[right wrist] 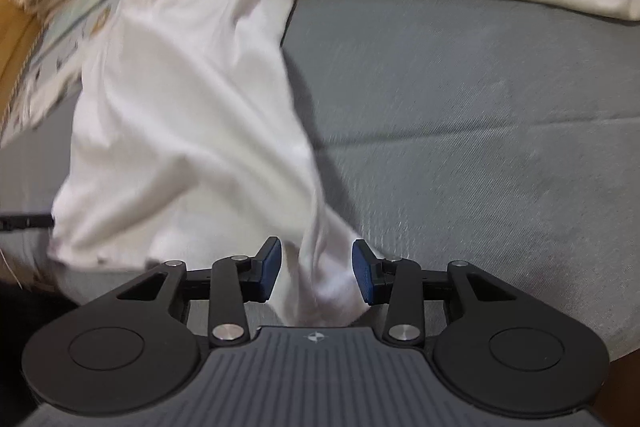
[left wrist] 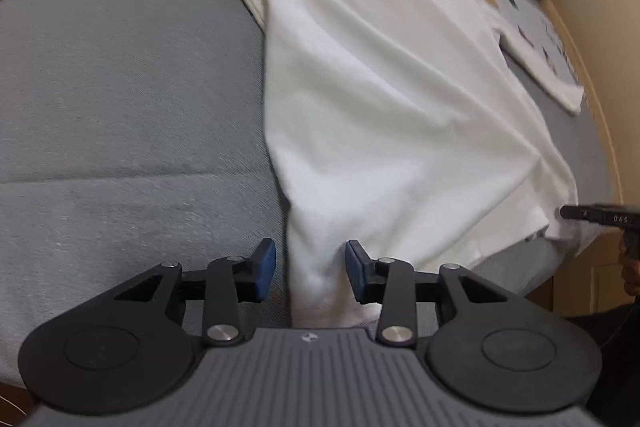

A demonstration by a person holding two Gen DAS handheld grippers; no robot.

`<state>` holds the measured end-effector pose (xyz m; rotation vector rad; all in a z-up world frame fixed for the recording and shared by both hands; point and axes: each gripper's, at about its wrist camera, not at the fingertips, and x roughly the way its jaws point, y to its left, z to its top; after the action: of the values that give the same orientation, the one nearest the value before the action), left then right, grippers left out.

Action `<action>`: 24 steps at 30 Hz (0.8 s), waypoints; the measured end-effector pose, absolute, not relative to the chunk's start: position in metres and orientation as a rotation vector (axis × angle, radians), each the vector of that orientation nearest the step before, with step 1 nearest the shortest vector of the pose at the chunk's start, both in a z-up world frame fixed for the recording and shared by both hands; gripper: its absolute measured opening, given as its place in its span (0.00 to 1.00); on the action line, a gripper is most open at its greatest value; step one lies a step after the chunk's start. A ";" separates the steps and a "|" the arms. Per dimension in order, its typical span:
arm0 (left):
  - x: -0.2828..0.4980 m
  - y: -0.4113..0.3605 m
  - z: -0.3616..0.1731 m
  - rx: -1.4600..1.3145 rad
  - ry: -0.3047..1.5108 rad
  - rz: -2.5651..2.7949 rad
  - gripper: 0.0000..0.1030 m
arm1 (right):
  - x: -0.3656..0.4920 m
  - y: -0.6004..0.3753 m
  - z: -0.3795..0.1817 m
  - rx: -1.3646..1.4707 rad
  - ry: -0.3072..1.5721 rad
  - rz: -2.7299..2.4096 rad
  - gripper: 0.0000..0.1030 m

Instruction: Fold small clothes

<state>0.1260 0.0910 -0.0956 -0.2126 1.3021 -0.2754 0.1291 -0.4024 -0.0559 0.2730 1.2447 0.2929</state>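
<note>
Though parted, hand-held grippers [left wrist: 311,273] astride shirt [left wrist: 380,99].

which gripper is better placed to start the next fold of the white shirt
Neither clearly: both look about equal. The left gripper and the right gripper each straddle a bunched corner of the white shirt, jaws parted. Closing both together seems the likely next move.
</note>
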 end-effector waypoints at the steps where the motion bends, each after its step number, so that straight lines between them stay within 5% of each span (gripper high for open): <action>1: 0.126 0.085 -0.097 -0.191 1.305 -0.289 0.33 | 0.128 -0.400 -0.057 0.257 1.250 0.295 0.40; 3: 0.124 0.078 -0.098 -0.128 1.296 -0.300 0.01 | 0.125 -0.399 -0.059 0.247 1.257 0.294 0.40; 7: 0.110 0.097 -0.064 -0.093 1.202 -0.262 0.01 | 0.123 -0.395 -0.057 0.233 1.247 0.314 0.38; 9: 0.101 0.117 -0.044 -0.112 1.147 -0.215 0.01 | 0.123 -0.395 -0.052 0.249 1.219 0.352 0.04; 14: 0.092 0.145 -0.050 -0.088 1.216 -0.100 0.01 | 0.119 -0.398 -0.024 0.378 1.111 0.527 0.04; 19: 0.091 0.116 -0.079 0.049 1.322 -0.125 0.04 | 0.119 -0.377 -0.050 0.171 1.284 0.454 0.04; 24: 0.096 0.122 -0.063 0.050 1.220 -0.078 0.11 | 0.123 -0.387 -0.053 0.173 1.303 0.374 0.04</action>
<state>0.0957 0.1223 -0.0627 0.0497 1.2201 -0.0784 0.1232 -0.3875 -0.0532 0.1735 1.3027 0.3737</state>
